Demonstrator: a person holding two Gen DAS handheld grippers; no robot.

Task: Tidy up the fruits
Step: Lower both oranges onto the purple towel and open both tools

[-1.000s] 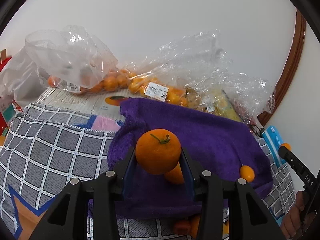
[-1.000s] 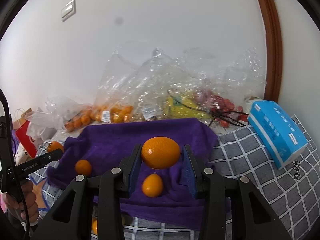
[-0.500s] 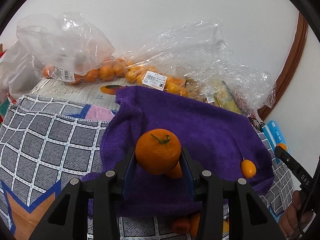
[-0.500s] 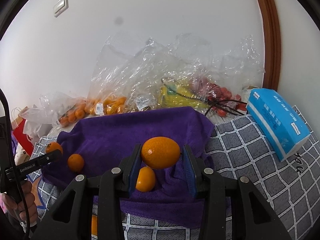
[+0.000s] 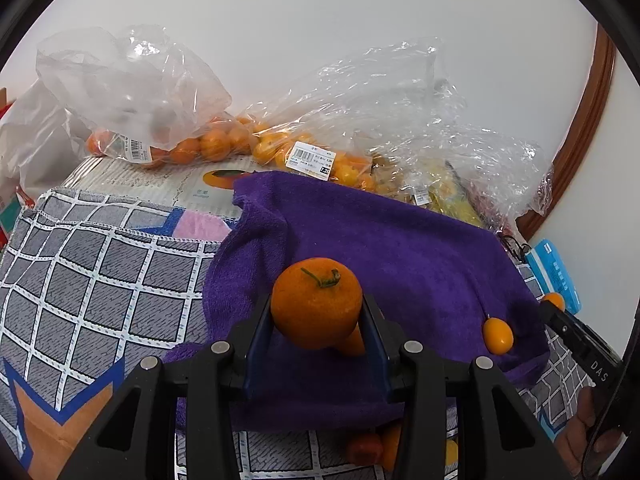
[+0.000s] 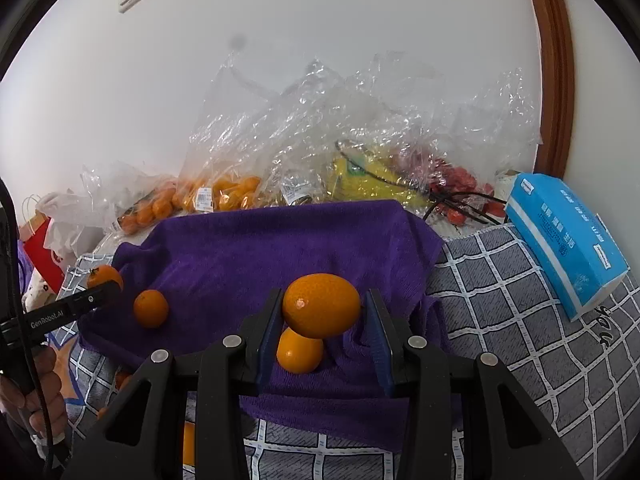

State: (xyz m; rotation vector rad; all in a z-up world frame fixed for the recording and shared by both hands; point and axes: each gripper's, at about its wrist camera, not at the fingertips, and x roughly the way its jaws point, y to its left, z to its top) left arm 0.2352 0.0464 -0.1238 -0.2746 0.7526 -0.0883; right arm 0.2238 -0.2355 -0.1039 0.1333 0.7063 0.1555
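My left gripper (image 5: 317,330) is shut on a round orange mandarin (image 5: 316,302) with a green stem, held above the purple towel (image 5: 392,248). A second orange fruit (image 5: 354,344) lies on the towel just behind it. My right gripper (image 6: 322,326) is shut on an oval orange kumquat (image 6: 322,305) above the towel (image 6: 280,248). Another kumquat (image 6: 300,351) lies under it, and a small mandarin (image 6: 151,308) lies at the towel's left. The left gripper shows at the left of the right wrist view (image 6: 102,286), the kumquat on the towel at the right of the left wrist view (image 5: 498,335).
Clear plastic bags of mandarins (image 5: 208,144) and kumquats (image 5: 340,168), and bags with yellow and red fruit (image 6: 376,180), line the wall. A blue tissue pack (image 6: 564,240) lies right on the grey checked cloth (image 6: 500,280). More fruit (image 5: 372,448) sits below the towel's front edge.
Both grippers have moved forward over the towel with their fruit still held. The loose kumquat and mandarin on the towel appear closer and lower in view.
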